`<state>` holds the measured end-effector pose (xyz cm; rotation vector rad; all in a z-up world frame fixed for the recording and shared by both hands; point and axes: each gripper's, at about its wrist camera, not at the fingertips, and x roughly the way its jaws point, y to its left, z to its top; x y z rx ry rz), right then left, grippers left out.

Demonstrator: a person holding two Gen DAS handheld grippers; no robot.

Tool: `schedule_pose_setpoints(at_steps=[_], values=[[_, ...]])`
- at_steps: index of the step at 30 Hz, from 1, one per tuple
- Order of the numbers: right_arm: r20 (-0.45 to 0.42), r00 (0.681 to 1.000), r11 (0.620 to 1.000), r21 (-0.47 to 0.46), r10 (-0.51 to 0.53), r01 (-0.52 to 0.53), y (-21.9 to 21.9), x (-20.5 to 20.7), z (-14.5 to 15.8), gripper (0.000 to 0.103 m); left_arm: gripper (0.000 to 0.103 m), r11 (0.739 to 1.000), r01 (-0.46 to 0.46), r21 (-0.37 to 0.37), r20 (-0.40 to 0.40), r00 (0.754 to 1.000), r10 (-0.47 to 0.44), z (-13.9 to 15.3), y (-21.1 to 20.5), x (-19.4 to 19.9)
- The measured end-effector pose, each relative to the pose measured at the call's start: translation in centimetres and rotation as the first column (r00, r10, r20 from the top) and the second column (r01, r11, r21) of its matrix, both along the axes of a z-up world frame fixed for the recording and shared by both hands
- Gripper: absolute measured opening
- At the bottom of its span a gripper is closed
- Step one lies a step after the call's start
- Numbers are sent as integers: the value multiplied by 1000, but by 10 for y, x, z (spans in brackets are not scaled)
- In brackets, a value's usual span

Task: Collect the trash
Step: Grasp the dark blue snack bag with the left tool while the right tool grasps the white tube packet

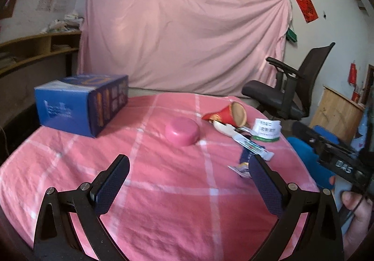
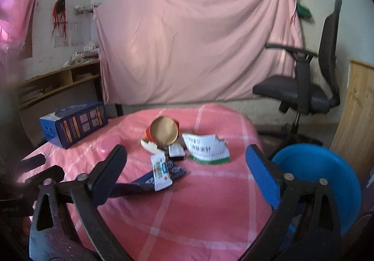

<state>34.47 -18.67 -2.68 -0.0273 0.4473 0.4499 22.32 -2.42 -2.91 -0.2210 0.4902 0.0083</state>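
Note:
A heap of trash lies on the pink checked tablecloth [image 1: 163, 167]: a tipped red paper cup [image 1: 230, 114] [image 2: 162, 131], a torn white and green carton [image 1: 267, 130] [image 2: 206, 147], a white sachet [image 1: 253, 147] [image 2: 160, 172], a dark blue wrapper [image 2: 149, 180] and a white scrap [image 2: 149, 145]. My left gripper [image 1: 189, 174] is open and empty, above the cloth, near the wrappers. My right gripper [image 2: 187, 165] is open and empty, with the trash heap ahead between its fingers.
A blue box [image 1: 81, 107] [image 2: 73, 123] stands at the table's far left. A pink round lid [image 1: 182, 131] lies mid-table. A blue round bin [image 2: 327, 181] sits off the table's right edge. A black office chair [image 1: 287, 88] [image 2: 311, 79] stands behind; a pink sheet covers the wall.

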Motion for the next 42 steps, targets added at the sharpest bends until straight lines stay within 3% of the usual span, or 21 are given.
schedule_pose_setpoints(at_steps=[2,7,15,18,24,29,32,41,42], values=[[-57,998,1000,-12,21,-22,2,7,-6,102,96,999,26,-25,-9,1000,-26,-2,-1,3],[-137,989,998,-20,53,-56,4,16,-16,77,75,991,121,-57,-36,992,-124,-6,-15,13],[-194,978,997,-5,70,-72,2,24,-22,71,65,968,249,-21,-110,962,-250,-12,-43,37],[-213,974,997,6,74,-74,1,27,-24,68,52,960,278,-37,-170,945,-280,-19,-48,48],[-272,958,996,11,92,-92,3,35,-31,64,45,962,263,-70,-211,939,-272,-27,-44,52],[-318,941,992,2,117,-123,10,38,-38,62,26,965,248,-84,-220,940,-261,-28,-41,54],[-355,924,989,5,139,-147,13,42,-44,60,22,965,250,-81,-218,940,-262,-27,-42,51],[-400,893,972,-19,207,-234,27,41,-53,41,20,975,194,-108,-215,953,-214,-28,-36,41],[-400,893,971,-25,209,-238,28,41,-53,32,20,976,188,-106,-215,954,-207,-27,-35,40]])
